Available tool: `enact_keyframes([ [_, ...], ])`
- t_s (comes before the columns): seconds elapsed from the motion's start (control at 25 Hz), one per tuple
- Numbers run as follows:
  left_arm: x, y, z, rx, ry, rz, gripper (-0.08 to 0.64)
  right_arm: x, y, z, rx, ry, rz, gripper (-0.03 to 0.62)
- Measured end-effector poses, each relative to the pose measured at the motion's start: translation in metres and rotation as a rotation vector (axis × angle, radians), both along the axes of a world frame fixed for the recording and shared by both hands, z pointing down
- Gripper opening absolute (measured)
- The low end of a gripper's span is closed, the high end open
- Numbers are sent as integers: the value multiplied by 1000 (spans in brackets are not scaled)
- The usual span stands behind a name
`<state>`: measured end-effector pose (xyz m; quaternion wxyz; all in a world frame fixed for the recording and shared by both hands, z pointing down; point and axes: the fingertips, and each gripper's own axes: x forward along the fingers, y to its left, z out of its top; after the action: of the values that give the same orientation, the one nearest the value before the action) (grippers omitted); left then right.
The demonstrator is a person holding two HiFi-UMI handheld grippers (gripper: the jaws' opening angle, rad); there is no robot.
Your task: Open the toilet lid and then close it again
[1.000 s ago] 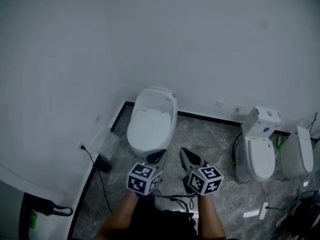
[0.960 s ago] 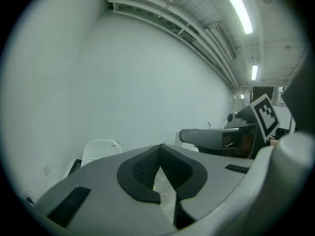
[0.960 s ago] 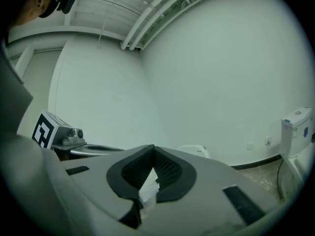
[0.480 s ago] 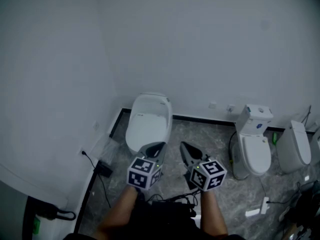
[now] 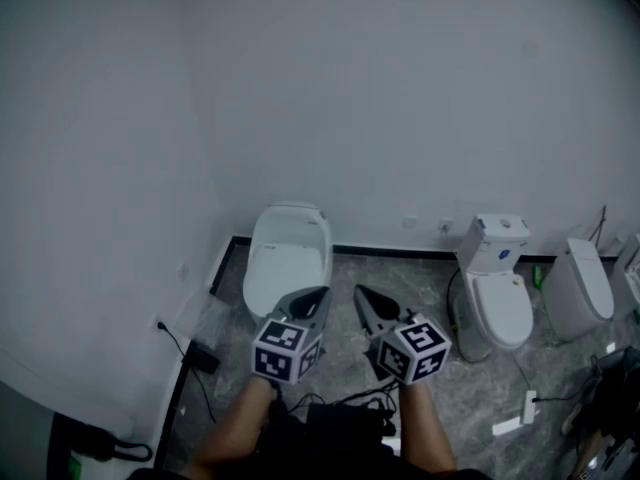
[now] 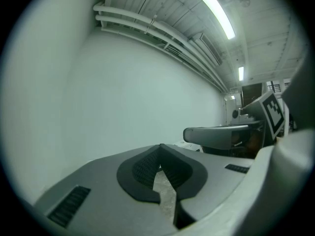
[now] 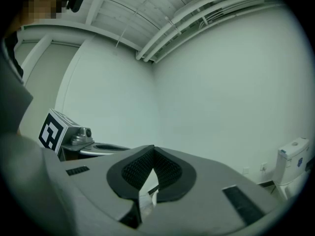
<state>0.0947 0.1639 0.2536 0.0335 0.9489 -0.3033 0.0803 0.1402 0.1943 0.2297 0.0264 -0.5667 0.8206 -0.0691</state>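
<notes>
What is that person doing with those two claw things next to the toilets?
A person holds a claw tool in each hand. The left claw and the right claw are both shut with nothing in them. They hang in the air in front of the white toilet by the corner, not touching it. Its lid is down, so the opening has not started. Another toilet stands further right.
</notes>
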Motion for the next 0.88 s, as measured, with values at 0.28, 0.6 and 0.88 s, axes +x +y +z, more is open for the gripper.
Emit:
enact_keyframes([
  [0.28,7,6,-3,4,6,31,9,6,7,-3,7,4,13,6],
  [0.6,8,9,-5,1,10,42,9,2,9,-3,9,3,0,8],
  [0.88,5,11,-7,-11,34,51,11,-3,9,-4,8,1,-8,8],
])
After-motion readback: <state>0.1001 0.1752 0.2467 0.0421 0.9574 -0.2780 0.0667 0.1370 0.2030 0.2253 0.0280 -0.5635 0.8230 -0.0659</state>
